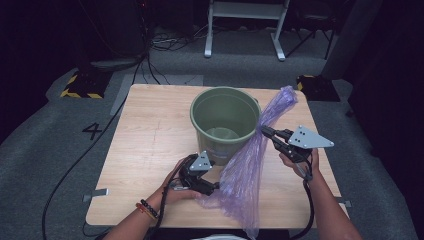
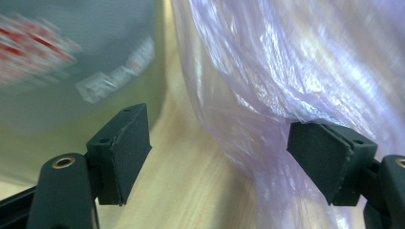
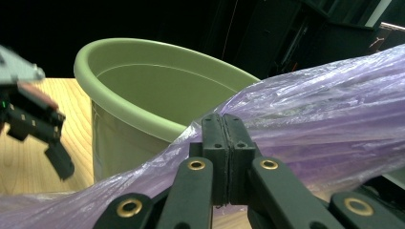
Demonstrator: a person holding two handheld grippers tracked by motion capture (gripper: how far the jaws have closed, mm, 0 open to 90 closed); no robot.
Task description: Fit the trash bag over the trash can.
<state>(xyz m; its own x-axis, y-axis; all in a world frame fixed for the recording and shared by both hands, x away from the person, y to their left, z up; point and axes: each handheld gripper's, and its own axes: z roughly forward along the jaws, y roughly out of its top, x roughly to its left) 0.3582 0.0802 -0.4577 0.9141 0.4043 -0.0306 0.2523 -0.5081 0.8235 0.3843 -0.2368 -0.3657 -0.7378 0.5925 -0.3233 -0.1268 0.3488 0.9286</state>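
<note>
A green bucket (image 1: 225, 122) stands upright on the wooden table (image 1: 150, 140), past its middle. A thin purple plastic bag (image 1: 247, 170) hangs beside the bucket's right side, its lower part spread on the table. My right gripper (image 1: 264, 130) is shut on the purple bag (image 3: 334, 119) near its upper part, holding it up by the green bucket (image 3: 157, 90). My left gripper (image 1: 214, 186) stands open low at the bag's bottom left. In the left gripper view the bag (image 2: 286, 67) lies against the right pad (image 2: 321, 155), the bucket (image 2: 71, 62) at left.
The table's left half is bare wood. A cable (image 1: 80, 155) runs across the grey floor at left. A white frame (image 1: 245, 25) and yellow-black striped blocks (image 1: 80, 87) stand beyond the far edge.
</note>
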